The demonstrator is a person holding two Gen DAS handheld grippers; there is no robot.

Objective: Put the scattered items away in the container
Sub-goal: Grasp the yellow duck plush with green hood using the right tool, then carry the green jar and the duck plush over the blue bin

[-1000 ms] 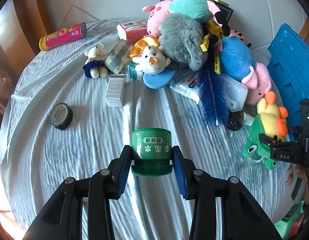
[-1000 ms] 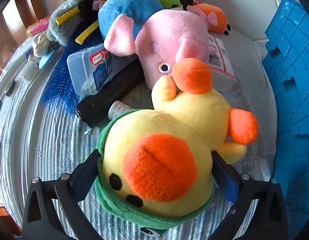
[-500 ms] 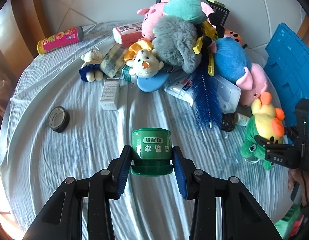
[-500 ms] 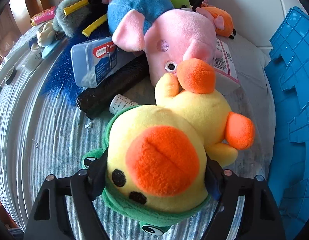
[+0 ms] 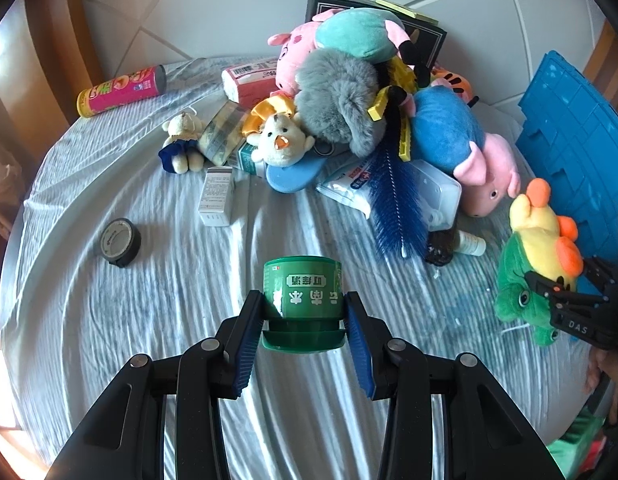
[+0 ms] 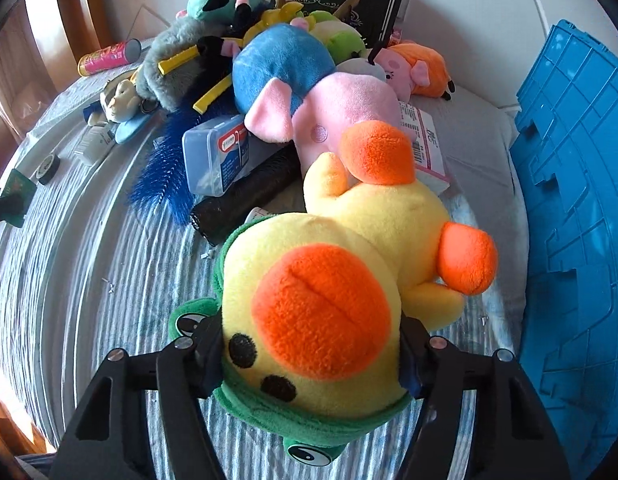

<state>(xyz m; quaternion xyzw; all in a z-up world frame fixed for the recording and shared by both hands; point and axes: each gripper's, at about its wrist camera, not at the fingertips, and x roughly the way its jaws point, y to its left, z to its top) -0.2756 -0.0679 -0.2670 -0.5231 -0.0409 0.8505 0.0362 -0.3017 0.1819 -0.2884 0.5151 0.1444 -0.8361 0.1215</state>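
The right claw (image 6: 309, 360) had just clenched on the duck plush (image 6: 329, 280); the left claw (image 5: 303, 320) gripped a green jar (image 5: 303, 292); a blue crate (image 6: 569, 200) stood at three o'clock.

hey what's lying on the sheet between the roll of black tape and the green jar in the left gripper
Nothing: in the left wrist view only bare wrinkled sheet runs from the black tape roll to the green jar.

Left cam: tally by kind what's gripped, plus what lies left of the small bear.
Jar: 1, in left gripper
Plush duck: 1, right gripper jaws just closed on it
Can: 1
Tape roll: 1
Total: 4
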